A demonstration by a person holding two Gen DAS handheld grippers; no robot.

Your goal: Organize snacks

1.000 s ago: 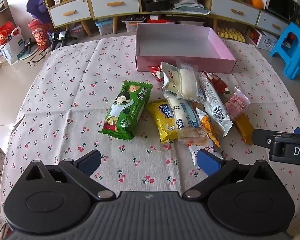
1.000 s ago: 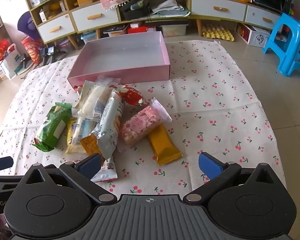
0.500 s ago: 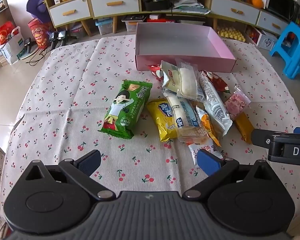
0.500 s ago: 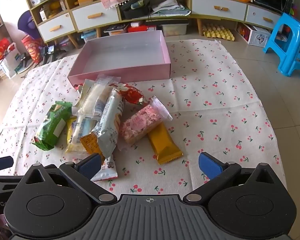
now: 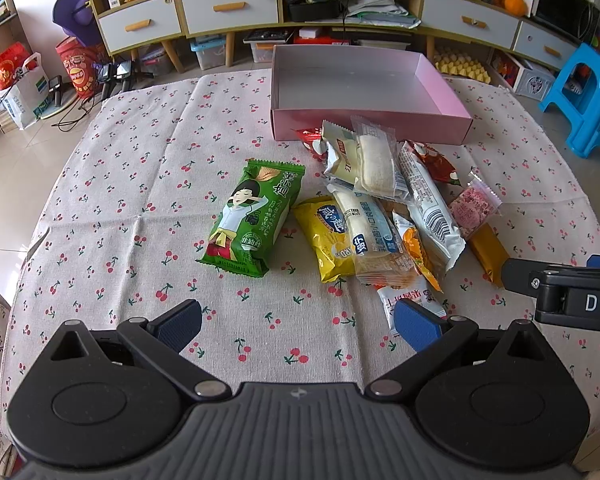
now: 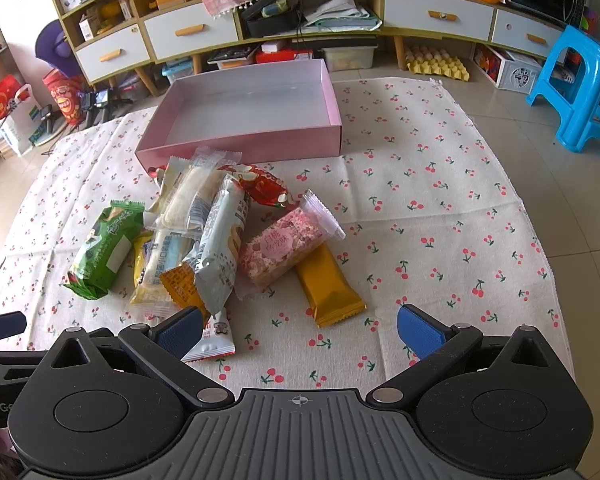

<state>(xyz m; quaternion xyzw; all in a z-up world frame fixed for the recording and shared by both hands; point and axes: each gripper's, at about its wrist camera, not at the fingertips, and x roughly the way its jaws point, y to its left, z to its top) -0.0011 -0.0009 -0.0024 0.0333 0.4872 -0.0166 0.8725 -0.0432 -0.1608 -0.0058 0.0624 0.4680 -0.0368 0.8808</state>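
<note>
An empty pink box [image 5: 372, 122] [image 6: 240, 150] sits at the far side of the cherry-print cloth. A pile of wrapped snacks lies in front of it: a green packet [image 5: 252, 220] [image 6: 106, 246], a yellow packet [image 5: 328, 240], a white-blue bar [image 5: 428, 208] [image 6: 224, 252], a pink packet [image 6: 288, 242] [image 5: 472, 210] and a gold bar [image 6: 330, 288]. My left gripper [image 5: 296, 324] is open and empty, near the green packet. My right gripper [image 6: 300, 330] is open and empty, just short of the gold bar.
The table edge runs close on the left and right, with tiled floor beyond. A blue plastic stool [image 6: 580, 88] stands at the right. A low cabinet with drawers [image 5: 340, 4] lines the back wall. My right gripper's body shows in the left wrist view [image 5: 564, 292].
Both grippers have crept slightly forward toward the snacks. Both stay open and nothing on the cloth has moved.
</note>
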